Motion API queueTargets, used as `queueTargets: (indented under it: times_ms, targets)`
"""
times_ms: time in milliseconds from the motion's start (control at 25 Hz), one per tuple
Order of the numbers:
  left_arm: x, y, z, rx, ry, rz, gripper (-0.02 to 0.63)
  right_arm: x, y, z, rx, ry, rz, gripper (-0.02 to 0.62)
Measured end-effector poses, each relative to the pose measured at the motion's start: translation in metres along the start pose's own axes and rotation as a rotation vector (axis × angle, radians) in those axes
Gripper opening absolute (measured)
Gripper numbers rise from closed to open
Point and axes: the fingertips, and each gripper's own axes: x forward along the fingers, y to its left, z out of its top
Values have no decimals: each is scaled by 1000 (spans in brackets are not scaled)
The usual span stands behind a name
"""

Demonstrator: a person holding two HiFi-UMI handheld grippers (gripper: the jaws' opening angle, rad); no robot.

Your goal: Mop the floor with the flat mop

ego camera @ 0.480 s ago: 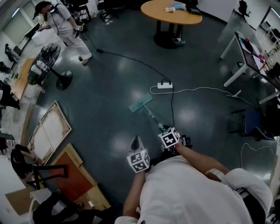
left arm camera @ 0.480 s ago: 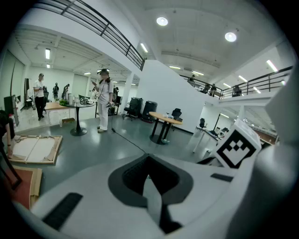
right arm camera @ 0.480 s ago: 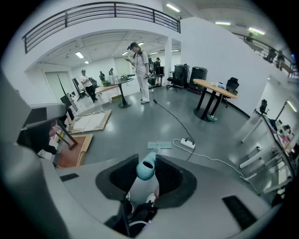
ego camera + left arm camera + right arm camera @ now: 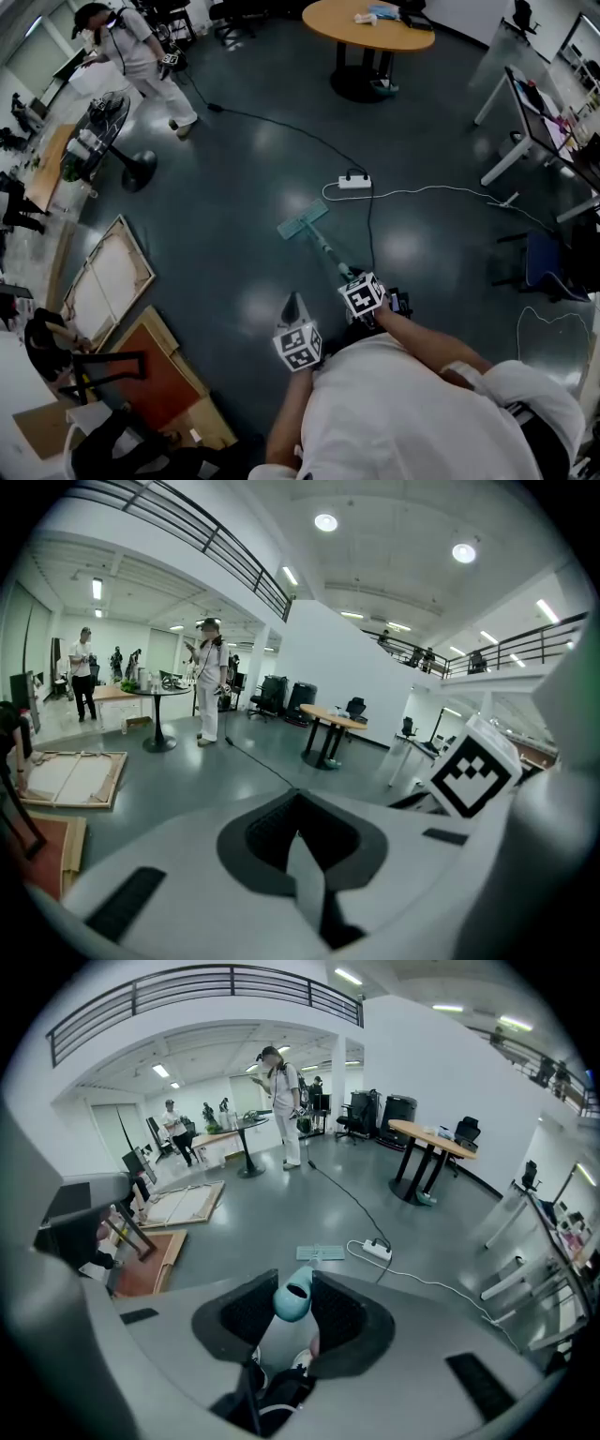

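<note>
The flat mop has a pale teal head (image 4: 302,223) lying flat on the dark floor in front of me. Its handle (image 4: 328,253) slants back to my right gripper (image 4: 354,281), which is shut on the upper part of it. In the right gripper view the teal handle end (image 4: 292,1299) sits between the dark pads (image 4: 342,1312) of my right gripper (image 4: 295,1283), with the mop head (image 4: 321,1253) on the floor beyond. My left gripper (image 4: 292,307) hangs just left of the handle, apart from it. In its own view, my left gripper (image 4: 298,799) is shut on nothing.
A white power strip (image 4: 353,183) with black and white cables lies just beyond the mop head. A round wooden table (image 4: 367,28) stands farther off. Canvas frames (image 4: 103,277) and boards lie at the left, desks (image 4: 525,122) at the right. A person (image 4: 131,47) stands far left.
</note>
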Motion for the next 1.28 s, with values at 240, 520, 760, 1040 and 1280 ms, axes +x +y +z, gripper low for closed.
queueTargets:
  times_ms: [240,520,760,1040,1280]
  targets:
    - [4,0,1,16,-5,7,5,1,4,3,2,-14,6,118]
    - [23,-2,11,-3,-11,43,5,3,-9,22,0,-26,10,118]
    - [43,1,30,1,-39,89,5,6,-14,44,-3,-46,36,118]
    - [87,27,61,12,-50,80,5,37,-20,64,-6,-30,28,118]
    - [133,74,93,20,-41,51,5,81,-19,110,8,-14,3,117]
